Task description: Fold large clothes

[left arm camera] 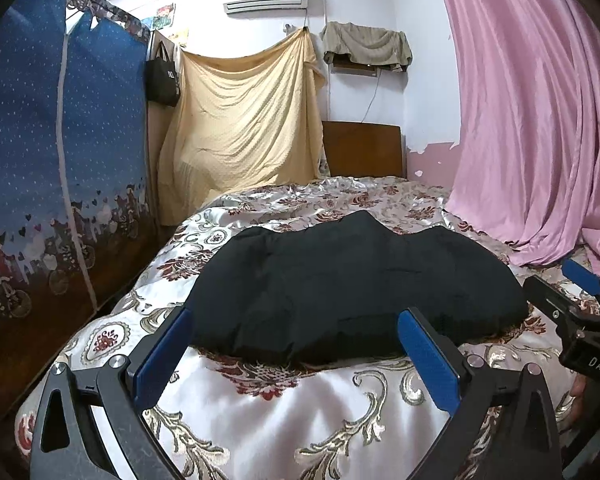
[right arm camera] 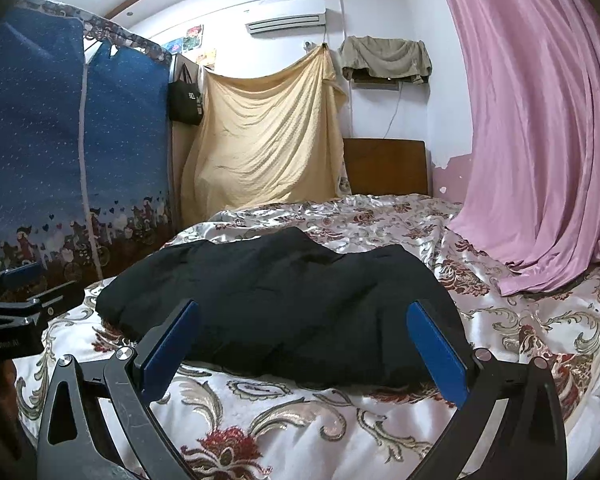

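A black garment [left arm camera: 352, 284] lies in a compact folded bundle on the floral bedspread [left arm camera: 268, 412]; it also shows in the right wrist view [right arm camera: 284, 308]. My left gripper [left arm camera: 296, 344] is open and empty, its blue pads [left arm camera: 164, 356] apart just short of the bundle's near edge. My right gripper [right arm camera: 304, 344] is open and empty, its blue pads [right arm camera: 436, 352] flanking the bundle's near edge. The right gripper also shows at the right edge of the left wrist view [left arm camera: 572, 300]. The left gripper shows at the left edge of the right wrist view [right arm camera: 24, 296].
A blue fabric wardrobe [left arm camera: 56, 168] stands along the bed's left side. A pink curtain [left arm camera: 536, 112] hangs on the right and spills onto the bed. A yellow sheet [left arm camera: 244, 120] and a wooden headboard [left arm camera: 362, 148] are at the far end.
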Motion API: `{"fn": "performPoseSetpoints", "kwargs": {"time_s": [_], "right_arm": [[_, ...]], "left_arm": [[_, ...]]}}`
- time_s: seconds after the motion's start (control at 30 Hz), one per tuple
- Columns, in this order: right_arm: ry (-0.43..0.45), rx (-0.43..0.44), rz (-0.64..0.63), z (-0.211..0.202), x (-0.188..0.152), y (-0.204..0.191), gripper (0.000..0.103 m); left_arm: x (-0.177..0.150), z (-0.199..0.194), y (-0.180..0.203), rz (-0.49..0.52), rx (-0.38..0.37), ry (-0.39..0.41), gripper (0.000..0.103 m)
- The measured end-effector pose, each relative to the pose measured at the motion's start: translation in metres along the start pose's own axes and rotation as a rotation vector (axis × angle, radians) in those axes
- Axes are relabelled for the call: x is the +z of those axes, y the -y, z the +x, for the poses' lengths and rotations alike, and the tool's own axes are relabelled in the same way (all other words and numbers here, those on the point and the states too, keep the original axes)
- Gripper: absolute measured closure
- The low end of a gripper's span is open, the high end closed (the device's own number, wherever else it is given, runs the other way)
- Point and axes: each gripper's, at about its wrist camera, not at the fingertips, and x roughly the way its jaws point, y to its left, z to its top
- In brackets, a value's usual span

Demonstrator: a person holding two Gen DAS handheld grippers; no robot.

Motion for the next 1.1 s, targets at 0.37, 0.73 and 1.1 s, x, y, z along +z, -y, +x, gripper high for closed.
{"fn": "performPoseSetpoints", "kwargs": {"time_s": [0.37, 0.73, 1.1], "right_arm": [[-0.002, 0.018, 0.006, -0.001, -0.011, -0.006, 0.002], [0.004, 0.022, 0.019, -0.002, -0.013, -0.006, 0.002], [0.005, 0.021, 0.018, -0.002, -0.013, -0.007, 0.002]], "left_arm": [[-0.010, 0.003, -0.004, -0.007, 0.005, -0.041, 0.000], [-0.011, 0.001, -0.004, 0.004, 0.009, -0.033, 0.000], [-0.011, 0.001, -0.004, 0.003, 0.008, -0.036, 0.000]]}}
